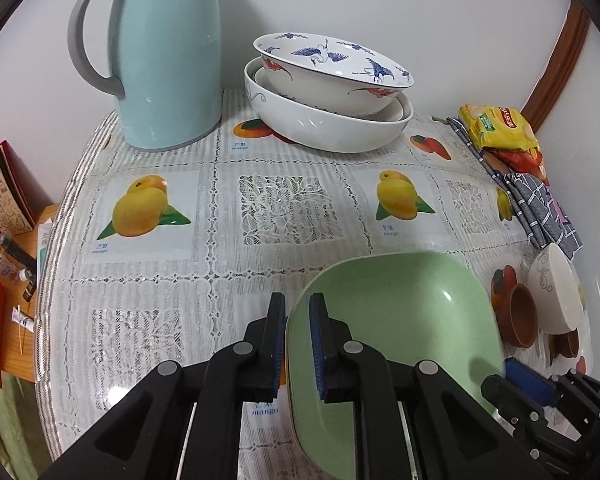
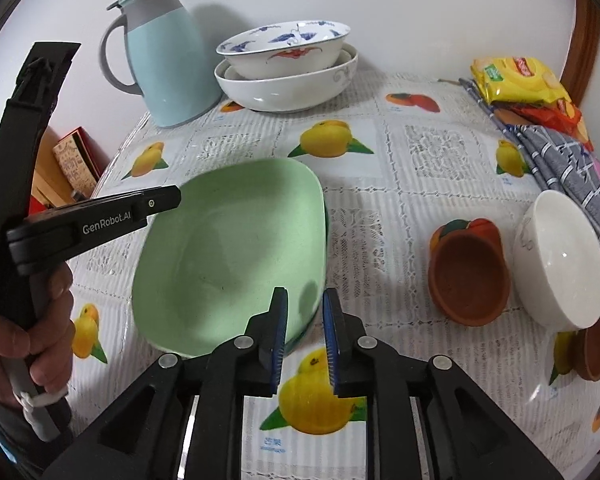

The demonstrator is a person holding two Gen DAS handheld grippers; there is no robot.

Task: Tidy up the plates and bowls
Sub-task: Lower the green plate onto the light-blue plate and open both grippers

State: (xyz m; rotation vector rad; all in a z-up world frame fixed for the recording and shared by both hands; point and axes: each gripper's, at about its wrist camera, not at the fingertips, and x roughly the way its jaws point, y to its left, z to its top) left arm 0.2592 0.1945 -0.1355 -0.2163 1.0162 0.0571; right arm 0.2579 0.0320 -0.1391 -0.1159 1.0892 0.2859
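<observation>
A pale green squarish plate (image 2: 228,256) lies flat on the fruit-print tablecloth (image 2: 380,200). Right of it a brown clay bowl (image 2: 470,276) and a white bowl (image 2: 558,260) rest tilted. At the back, a blue-crane bowl (image 1: 332,70) nests in a white bowl (image 1: 328,128).

The left gripper (image 1: 298,344) points steeply downward, its jaws parted by a narrow gap that straddles a rim without pressing on it. The right gripper (image 2: 305,340) is angled down likewise, its jaws slightly apart with nothing gripped between the blue pads (image 2: 281,344). A hand (image 2: 40,332) is wrapped around the left gripper's handle, fingers curled, with a dark sleeve at the wrist.
</observation>
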